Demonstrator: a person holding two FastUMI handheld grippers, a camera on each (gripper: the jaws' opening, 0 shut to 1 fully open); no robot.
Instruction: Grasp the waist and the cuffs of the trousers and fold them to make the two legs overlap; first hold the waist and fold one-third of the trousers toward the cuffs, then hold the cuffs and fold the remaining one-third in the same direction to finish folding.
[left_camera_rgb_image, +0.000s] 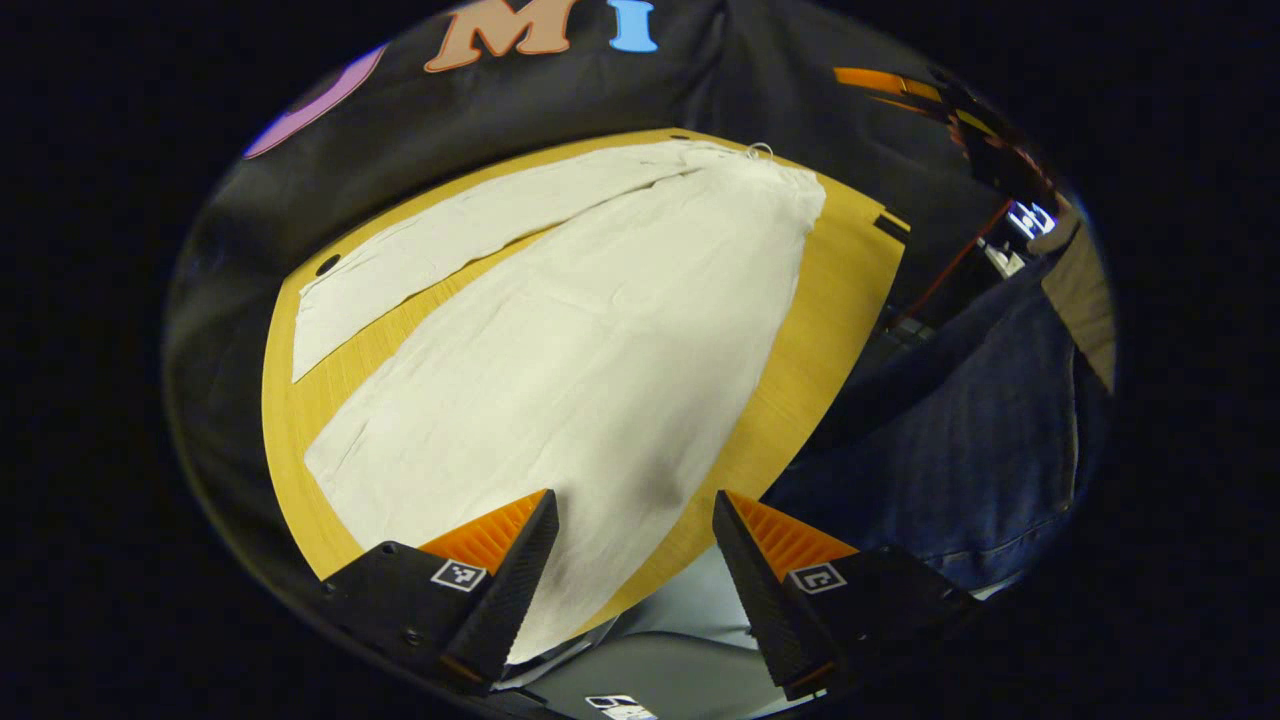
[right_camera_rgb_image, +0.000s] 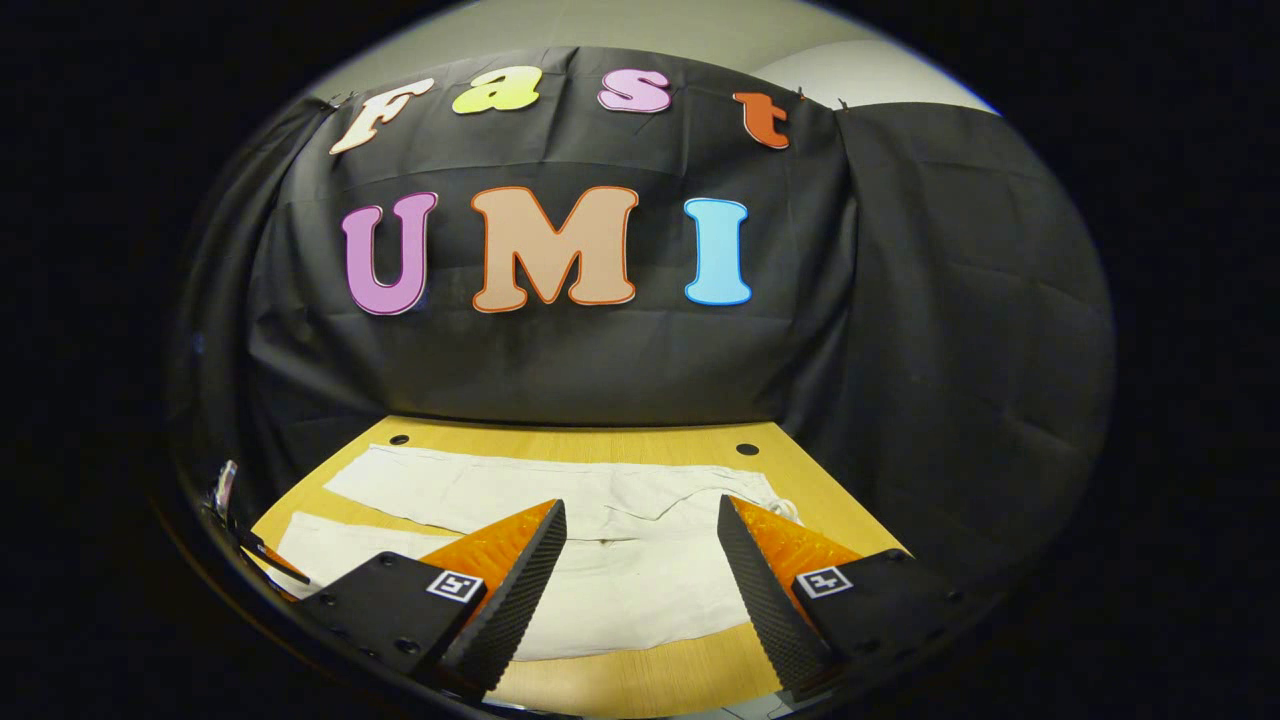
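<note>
So far the trousers (left_camera_rgb_image: 560, 340) lie spread flat on the table (left_camera_rgb_image: 810, 340), legs apart, while the left gripper (left_camera_rgb_image: 635, 545) and right gripper (right_camera_rgb_image: 640, 550) hover wide open, holding nothing, so pinching one layer could drag the cloth crooked.

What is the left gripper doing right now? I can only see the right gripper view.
Observer: The left gripper is open over the cuff end of the near trouser leg and grips nothing.
Operator: Are the legs overlapped?
Observer: No. The trousers lie flat with the legs spread in a V, and bare table shows between the cuffs.
Operator: Anything beside the table?
Observer: A person in dark jeans stands at its edge, beside the waist end.
</note>
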